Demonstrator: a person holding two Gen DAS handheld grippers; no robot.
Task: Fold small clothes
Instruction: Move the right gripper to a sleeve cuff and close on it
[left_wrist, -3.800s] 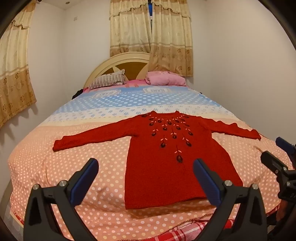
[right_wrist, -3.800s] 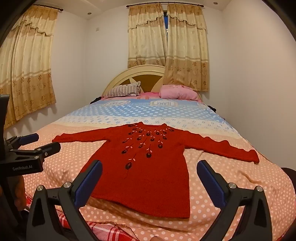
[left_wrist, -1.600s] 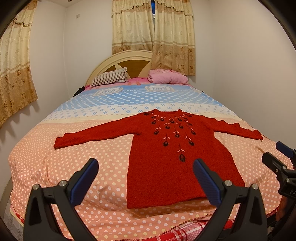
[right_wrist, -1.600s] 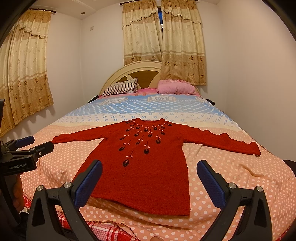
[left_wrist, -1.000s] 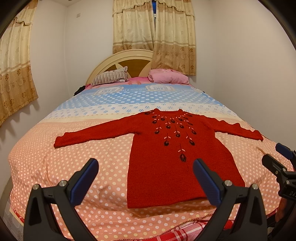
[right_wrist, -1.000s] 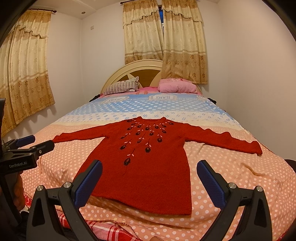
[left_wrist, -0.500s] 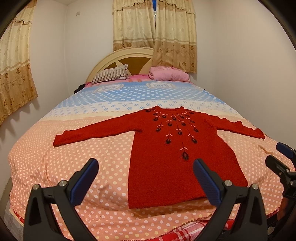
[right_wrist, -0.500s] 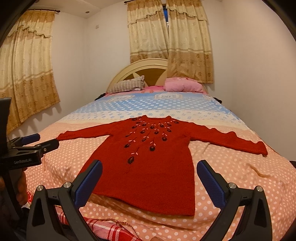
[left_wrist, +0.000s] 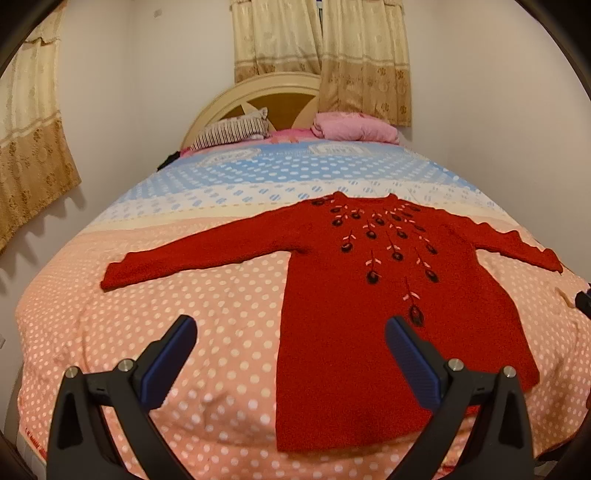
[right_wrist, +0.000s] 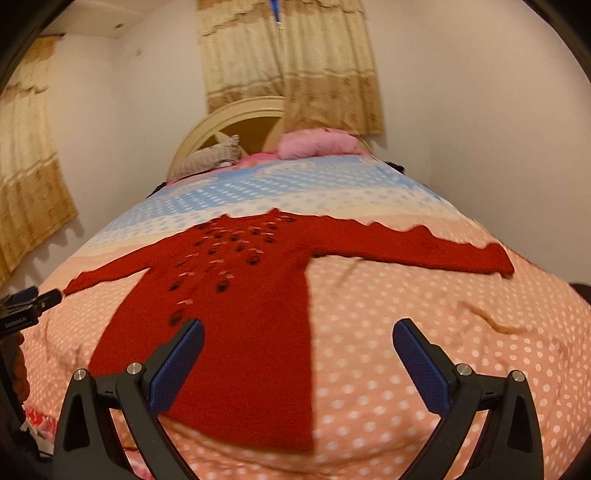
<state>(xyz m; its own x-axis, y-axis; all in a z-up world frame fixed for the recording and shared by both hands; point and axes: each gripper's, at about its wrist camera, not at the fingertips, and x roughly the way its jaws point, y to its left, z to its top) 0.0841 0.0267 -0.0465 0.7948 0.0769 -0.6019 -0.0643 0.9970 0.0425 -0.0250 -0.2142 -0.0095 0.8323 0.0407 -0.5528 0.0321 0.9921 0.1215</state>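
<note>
A small red knitted sweater (left_wrist: 373, 314) with dark embroidered flowers lies flat on the bed, front up, both sleeves spread wide. It also shows in the right wrist view (right_wrist: 240, 314). My left gripper (left_wrist: 290, 354) is open and empty, above the bed's near edge at the sweater's lower left hem. My right gripper (right_wrist: 297, 354) is open and empty, above the sweater's lower right hem. The left gripper's tip (right_wrist: 33, 299) shows at the far left of the right wrist view.
The bed (left_wrist: 184, 332) has a polka-dot cover, peach near me and blue farther off. A striped pillow (left_wrist: 232, 131) and a pink pillow (left_wrist: 354, 127) lie by the headboard. Walls and curtains close in both sides.
Both grippers have moved forward and lower over the bed's near edge. The left one swung left, the right one swung right. The sweater has not moved.
</note>
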